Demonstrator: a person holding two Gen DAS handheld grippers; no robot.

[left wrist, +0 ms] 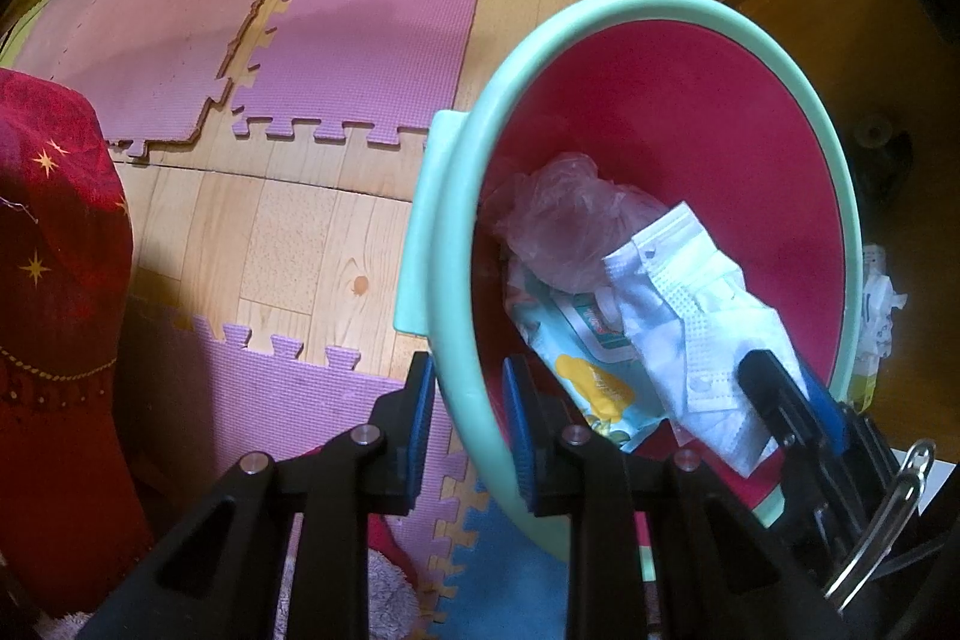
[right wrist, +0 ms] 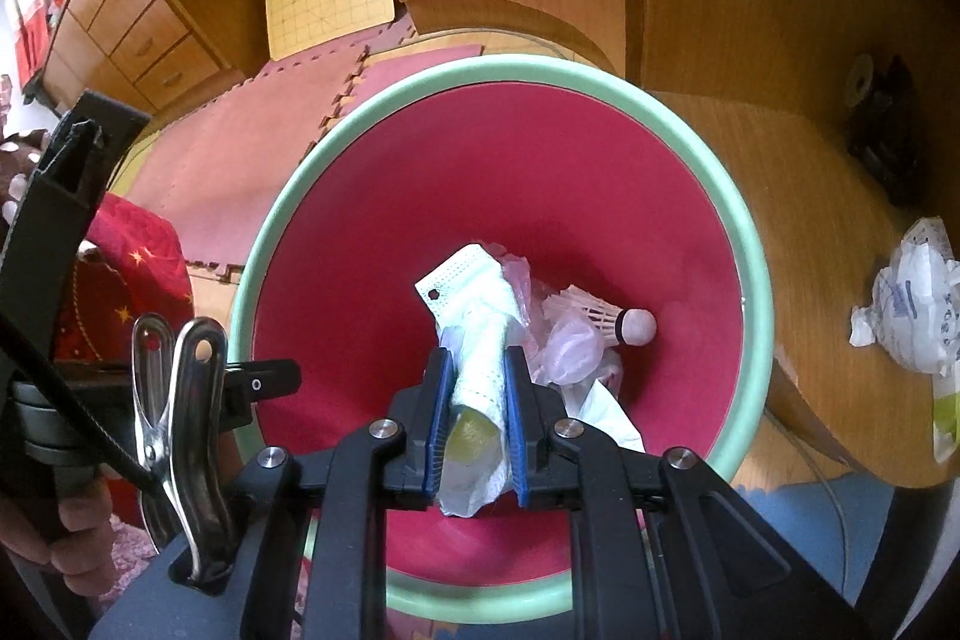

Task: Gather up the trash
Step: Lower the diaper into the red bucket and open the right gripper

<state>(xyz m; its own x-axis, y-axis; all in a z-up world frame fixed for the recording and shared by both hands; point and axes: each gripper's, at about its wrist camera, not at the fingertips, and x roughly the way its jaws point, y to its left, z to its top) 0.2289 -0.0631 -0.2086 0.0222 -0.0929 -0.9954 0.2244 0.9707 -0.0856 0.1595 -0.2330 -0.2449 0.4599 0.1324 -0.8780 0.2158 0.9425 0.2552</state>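
From the left wrist, the left gripper (left wrist: 465, 424) points down with its pads pinching the near rim of the bin (left wrist: 456, 196), one pad outside the pale green wall and one inside against the red lining. The bin leans on this hold, so its mouth is turned toward the right hand. Inside, toward the bottom, lie a crumpled plastic bag (left wrist: 555, 214), a wipes packet (left wrist: 585, 352) and the face mask (left wrist: 690, 334). The right gripper (left wrist: 798, 400) comes in over the bin's right rim with the mask at its fingers. A crumpled wrapper (left wrist: 879, 304) shows just outside that rim.

From the right wrist, the right gripper (right wrist: 477, 424) is pressed together on the face mask (right wrist: 480, 340), which is bunched between the blue pads. Its long axis runs along the fingers, with one end poking out ahead of the tips and the other bulging behind them. The tips are past the bin's green rim (right wrist: 738, 232), well inside the red mouth. Straight beyond the mask lie the plastic bag (right wrist: 564, 346) and a shuttlecock (right wrist: 612, 319) at the bottom. The mask therefore hangs right over the pile, and spreading the pads should drop it among the trash. The crumpled wrapper (right wrist: 912, 304) sits on the wooden tabletop (right wrist: 798, 196) past the bin's right rim, nearer the right hand.
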